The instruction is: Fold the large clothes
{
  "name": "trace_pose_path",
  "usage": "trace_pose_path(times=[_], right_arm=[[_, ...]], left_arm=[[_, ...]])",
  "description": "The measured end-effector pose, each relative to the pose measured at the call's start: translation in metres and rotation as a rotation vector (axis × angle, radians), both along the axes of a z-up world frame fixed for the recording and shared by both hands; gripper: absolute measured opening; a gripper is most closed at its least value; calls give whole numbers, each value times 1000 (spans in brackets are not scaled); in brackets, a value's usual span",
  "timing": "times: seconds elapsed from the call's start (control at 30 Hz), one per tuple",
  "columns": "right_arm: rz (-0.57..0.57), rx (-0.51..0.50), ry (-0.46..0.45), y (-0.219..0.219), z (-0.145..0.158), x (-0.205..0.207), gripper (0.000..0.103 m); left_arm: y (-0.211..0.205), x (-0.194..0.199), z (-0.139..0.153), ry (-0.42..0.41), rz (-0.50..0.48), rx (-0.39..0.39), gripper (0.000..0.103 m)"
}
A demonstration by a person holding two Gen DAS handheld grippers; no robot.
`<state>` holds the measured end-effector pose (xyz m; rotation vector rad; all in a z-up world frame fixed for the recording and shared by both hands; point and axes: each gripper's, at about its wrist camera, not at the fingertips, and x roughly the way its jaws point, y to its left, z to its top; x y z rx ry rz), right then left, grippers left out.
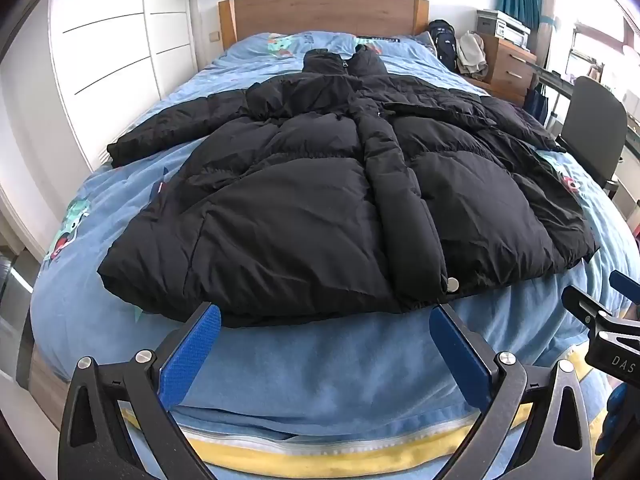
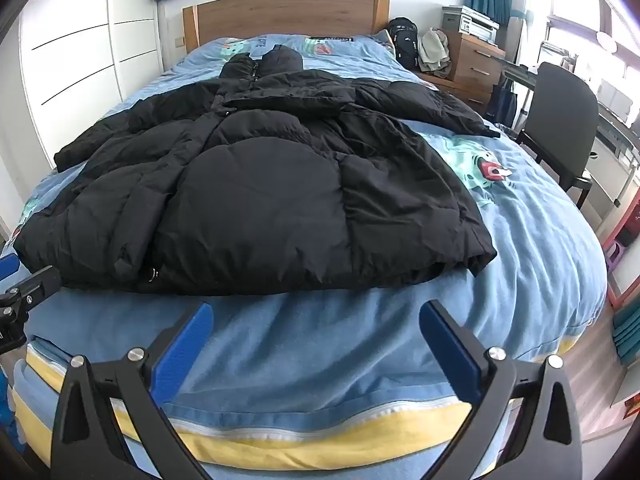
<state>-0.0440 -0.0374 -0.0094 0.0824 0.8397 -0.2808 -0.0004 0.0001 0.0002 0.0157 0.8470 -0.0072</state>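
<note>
A large black puffer jacket (image 1: 328,200) lies spread front-up on the blue bed cover (image 1: 328,364), collar toward the headboard, sleeves out to both sides. It also shows in the right wrist view (image 2: 260,200). My left gripper (image 1: 325,314) is open and empty, hovering just short of the jacket's hem near its silver snap (image 1: 453,284). My right gripper (image 2: 316,310) is open and empty, just short of the hem's right part. Each gripper shows at the edge of the other's view.
The bed (image 2: 532,240) has a wooden headboard (image 1: 324,12) at the far end. White wardrobe doors (image 1: 112,52) stand to the left. A backpack (image 1: 444,42), a wooden dresser (image 2: 476,60) and a black chair (image 2: 560,120) stand along the right side.
</note>
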Motion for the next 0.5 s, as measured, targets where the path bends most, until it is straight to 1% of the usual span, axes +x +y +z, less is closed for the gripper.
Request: trace_pose_path(times=[0.23, 0.27, 0.5], right_arm=[[2, 1, -1, 0, 0, 1, 103], [2, 0, -2, 0, 0, 2, 103], [-1, 4, 1, -1, 0, 1, 103]], left_arm=[[-1, -6, 2, -10, 0, 1, 102], [-1, -3, -2, 4, -2, -1, 102], [-5, -5, -3, 10, -7, -3, 102]])
